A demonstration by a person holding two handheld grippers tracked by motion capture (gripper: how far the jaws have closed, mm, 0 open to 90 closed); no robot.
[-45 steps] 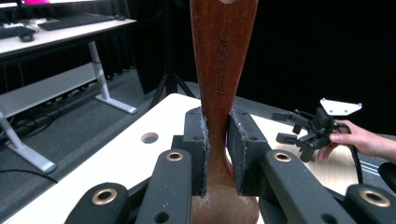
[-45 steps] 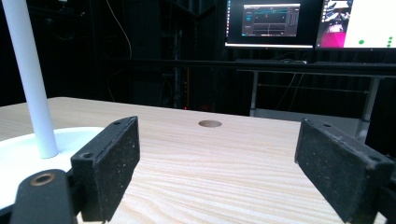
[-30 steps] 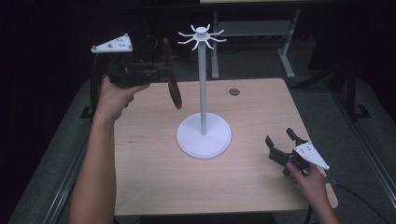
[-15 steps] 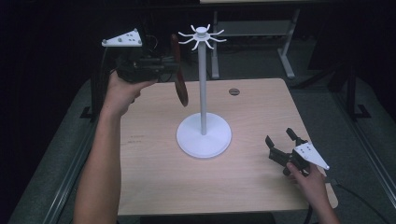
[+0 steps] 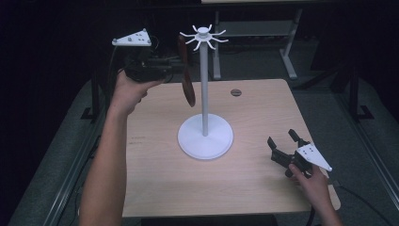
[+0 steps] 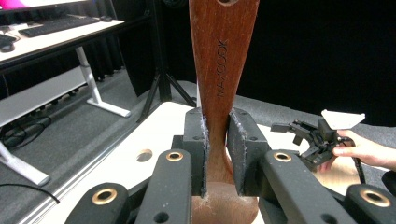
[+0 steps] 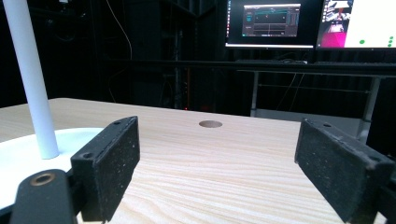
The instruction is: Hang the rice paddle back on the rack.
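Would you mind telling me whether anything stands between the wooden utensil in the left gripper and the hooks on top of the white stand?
Nothing visible does: the wooden utensil hangs just beside the hooks.

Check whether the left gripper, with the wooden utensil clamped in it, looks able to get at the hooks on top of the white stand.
Probably yes: the left gripper holds the wooden utensil up beside the hooks, with nothing visible between them.

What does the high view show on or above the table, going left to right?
Left gripper → wooden spatula clamped in its jaws → white stand with hooks on top → round hole in the table → right gripper, jaws open, resting on the table.
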